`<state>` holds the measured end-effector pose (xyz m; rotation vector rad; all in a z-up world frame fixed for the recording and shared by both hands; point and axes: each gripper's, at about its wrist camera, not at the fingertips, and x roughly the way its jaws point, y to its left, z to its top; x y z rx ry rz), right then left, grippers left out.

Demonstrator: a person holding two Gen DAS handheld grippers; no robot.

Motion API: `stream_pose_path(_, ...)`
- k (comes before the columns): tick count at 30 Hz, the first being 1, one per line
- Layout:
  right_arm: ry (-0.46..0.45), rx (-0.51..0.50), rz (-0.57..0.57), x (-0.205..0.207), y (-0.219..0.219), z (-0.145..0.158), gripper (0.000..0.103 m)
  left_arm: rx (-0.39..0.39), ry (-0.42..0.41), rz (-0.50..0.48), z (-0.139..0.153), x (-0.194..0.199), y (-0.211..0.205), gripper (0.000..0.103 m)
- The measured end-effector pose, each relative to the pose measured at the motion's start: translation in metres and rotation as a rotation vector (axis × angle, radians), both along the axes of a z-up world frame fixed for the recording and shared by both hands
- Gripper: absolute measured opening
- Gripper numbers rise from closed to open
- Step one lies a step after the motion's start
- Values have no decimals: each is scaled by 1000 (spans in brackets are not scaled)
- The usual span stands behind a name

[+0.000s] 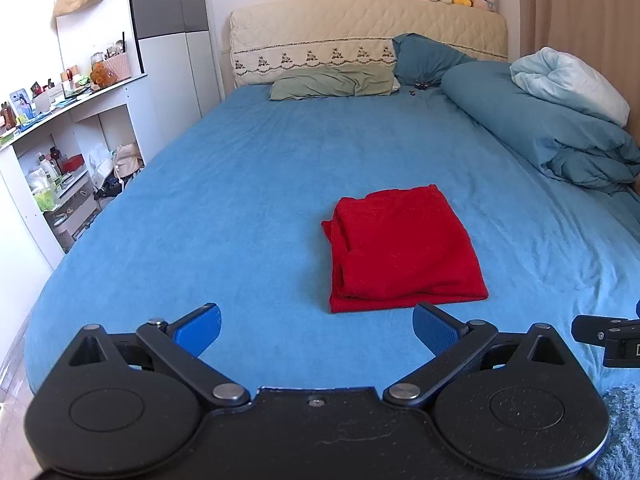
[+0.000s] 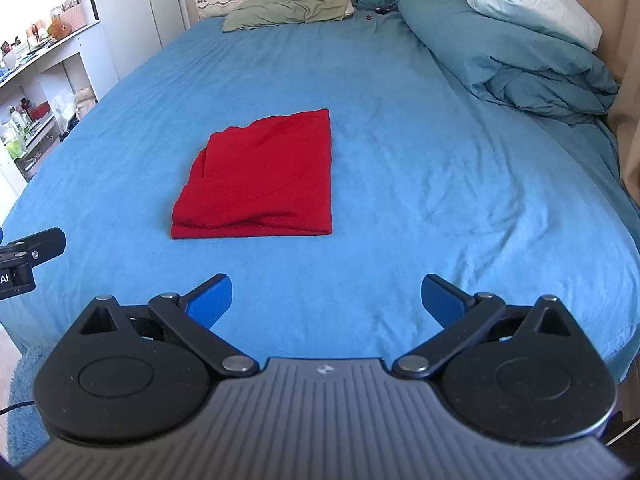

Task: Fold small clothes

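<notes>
A: Where's the garment?

B: Folded red knit cloth [image 1: 404, 248] lies flat on the blue-sheeted bed [image 1: 248, 184], a rough rectangle, mid-width, closer to the foot edge than the headboard. Layered fold edges show along its near and left sides. Nothing touches it.

A: Left tool?

B: Left gripper [image 1: 316, 326] hovers over the foot edge, level, pointing up the bed. Its blue-padded fingers [image 1: 200, 328] are spread wide, nothing between them. The cloth sits ahead and slightly right of it.

A: Right?

B: Right gripper [image 2: 326, 300] has the same pose: level, near the foot edge, jaws spread, holding nothing. The cloth is ahead and to its left. The two tools sit side by side, apart; each one's black body shows at the edge of the other's view.

A: Rest of the bed?

B: Teal bunched duvet [image 2: 520, 52] along the right edge, sage green pillow [image 1: 332, 84] at the head.
</notes>
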<state>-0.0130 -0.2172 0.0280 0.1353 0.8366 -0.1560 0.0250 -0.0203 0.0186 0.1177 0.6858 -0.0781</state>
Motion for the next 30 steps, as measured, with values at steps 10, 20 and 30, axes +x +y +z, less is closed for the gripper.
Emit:
stream_pose_path(10,-5,2,-4,-1,0,-1,103,2,-9,-6,1,-2,0,103)
stream_pose_path(20,-6,2,-5,-1,2,-1,103,-11,-17,-12,3,-6,3,103)
stream_pose_path(30,-5,3,-4,-2,2,-1,103,2,-20,-11,4,-8,5,103)
